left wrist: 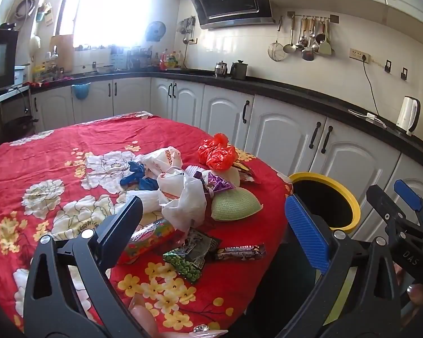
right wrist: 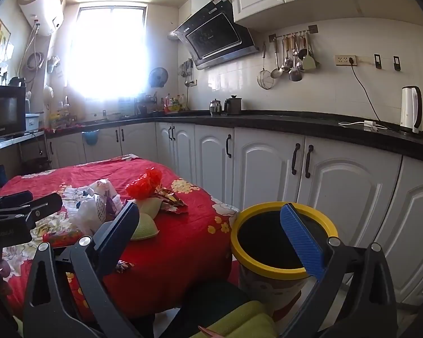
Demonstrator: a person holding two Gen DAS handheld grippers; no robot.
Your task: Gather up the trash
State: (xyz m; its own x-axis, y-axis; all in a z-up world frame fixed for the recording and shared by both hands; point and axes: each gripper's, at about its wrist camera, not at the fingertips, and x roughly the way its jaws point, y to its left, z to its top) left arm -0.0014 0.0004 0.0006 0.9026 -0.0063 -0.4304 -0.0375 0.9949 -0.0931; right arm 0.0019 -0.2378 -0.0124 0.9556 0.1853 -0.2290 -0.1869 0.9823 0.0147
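1. Trash [left wrist: 183, 197] lies heaped on the right half of the table [left wrist: 56, 152], which we see covered by a red floral cloth; the heap sits well back from the table's far edge and near its right rim.
2. We locate the bin [right wrist: 282, 271], black inside with a yellow rim, standing on the floor just beside the table's right edge, in front of the white cabinets [right wrist: 347, 186].
3. We hold the left gripper [left wrist: 214, 219] above the near side of the table, pointed slightly downward at the heap, jaws spread wide with nothing between them.
4. We hold the right gripper [right wrist: 208, 225] tilted less steeply, jaws likewise fully apart and empty; its blue pad [right wrist: 301, 242] shows in front of the bin's mouth.
5. Heap contents, largest first:
   - white plastic bags [left wrist: 183, 200], crumpled, at centre;
   - a pale green woven piece [left wrist: 234, 204], domed, touching the bags;
   - a red plastic bag [left wrist: 217, 152], bunched, at the far side;
   - a colourful printed tube [left wrist: 149, 238], nearest the left gripper;
   - a green pea packet [left wrist: 191, 256] and a dark bar wrapper [left wrist: 239, 252], side by side at the front.
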